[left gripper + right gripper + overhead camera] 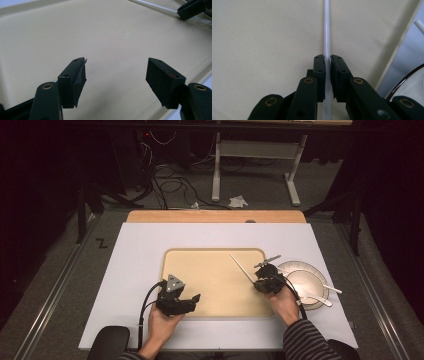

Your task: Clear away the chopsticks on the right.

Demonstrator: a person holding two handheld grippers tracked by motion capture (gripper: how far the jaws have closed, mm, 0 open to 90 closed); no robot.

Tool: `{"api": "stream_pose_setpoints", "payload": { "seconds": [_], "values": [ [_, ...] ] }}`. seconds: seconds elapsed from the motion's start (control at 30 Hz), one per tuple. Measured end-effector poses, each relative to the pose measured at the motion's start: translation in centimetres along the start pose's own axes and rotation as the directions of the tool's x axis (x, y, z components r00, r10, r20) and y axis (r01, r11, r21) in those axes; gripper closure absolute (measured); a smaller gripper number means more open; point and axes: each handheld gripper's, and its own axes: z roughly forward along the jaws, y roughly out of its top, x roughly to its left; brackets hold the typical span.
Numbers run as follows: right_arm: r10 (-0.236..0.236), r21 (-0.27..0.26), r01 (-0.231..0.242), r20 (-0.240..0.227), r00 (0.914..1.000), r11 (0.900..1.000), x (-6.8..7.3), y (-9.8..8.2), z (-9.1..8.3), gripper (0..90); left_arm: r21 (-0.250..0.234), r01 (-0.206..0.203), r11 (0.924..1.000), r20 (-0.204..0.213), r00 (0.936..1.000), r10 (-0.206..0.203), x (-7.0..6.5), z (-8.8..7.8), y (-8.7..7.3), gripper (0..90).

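Right tool (327, 75) clamped, jaws nearly together, on a thin white stick (327, 30), held over the right part of the beige tray (200, 260), probably for laying it down there. Left tool (116, 82) wide open and empty over the tray's near-left part, likely waiting. From the high view: a plate (320, 272) with more white utensils just right of the tray on the counter (135, 250). From the right gripper view: pads (320, 67) pressing the stick.
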Motion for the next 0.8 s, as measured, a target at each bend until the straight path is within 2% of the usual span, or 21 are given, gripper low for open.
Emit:
{"api": "stream_pose_setpoints", "payload": {
  "seconds": [0.17,0.43,0.8],
  "values": [
    [-0.011,0.011,0.011,0.017,0.9998,1.000,0.29,0.16,0.54,84.1,0.002,0.005,1.0000,-0.008,1.0000,-0.005,0.11,-0.20,-0.17,32.6],
    [-0.007,0.022,0.007,0.016,0.9998,1.000,0.42,0.26,0.82,84.6,0.001,0.006,1.0000,-0.010,0.9999,-0.006,0.11,-0.32,-0.30,32.7],
    [0.004,0.029,-0.005,0.030,0.9995,1.000,0.44,0.34,1.01,74.4,0.000,0.002,1.0000,-0.007,1.0000,-0.002,0.04,-0.31,-0.25,32.7]
  ]
}}
